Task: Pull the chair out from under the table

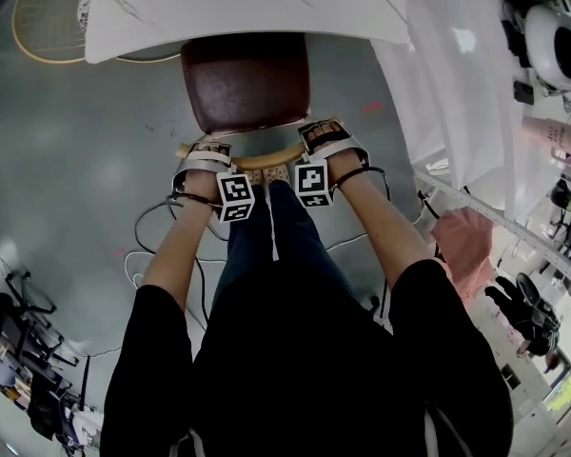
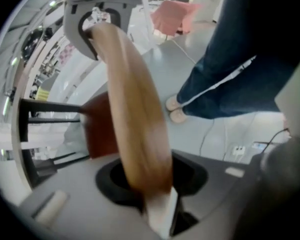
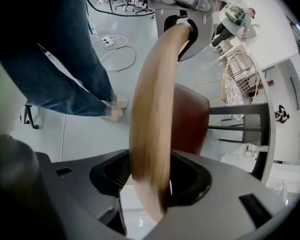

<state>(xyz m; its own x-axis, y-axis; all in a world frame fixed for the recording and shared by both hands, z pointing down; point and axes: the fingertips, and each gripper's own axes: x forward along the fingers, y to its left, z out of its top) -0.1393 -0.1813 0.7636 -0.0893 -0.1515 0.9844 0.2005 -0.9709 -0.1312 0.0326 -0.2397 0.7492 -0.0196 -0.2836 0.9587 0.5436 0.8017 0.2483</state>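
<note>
The chair's brown seat [image 1: 246, 79] is tucked under the white table [image 1: 247, 8]. Its curved wooden backrest rail [image 1: 266, 160] faces me. My left gripper [image 1: 206, 157] points down over the rail's left end. In the left gripper view the rail [image 2: 135, 114] fills the jaws of the left gripper [image 2: 149, 196], and a white finger [image 2: 163, 218] lies against the wood. My right gripper [image 1: 325, 139] straddles the rail's right end. In the right gripper view the rail [image 3: 150, 124] passes between the jaws of the right gripper [image 3: 147, 194], with a gap left beside the ribbed pad [image 3: 122, 171].
My legs [image 1: 266, 246] stand right behind the chair. Cables [image 1: 152, 246] trail over the grey floor at the left. A round woven thing [image 1: 48, 17] lies beyond the table's left corner. Cluttered shelving [image 1: 552, 84] and a pink cloth [image 1: 466, 241] line the right. Black table legs [image 2: 45, 106] stand beside the seat.
</note>
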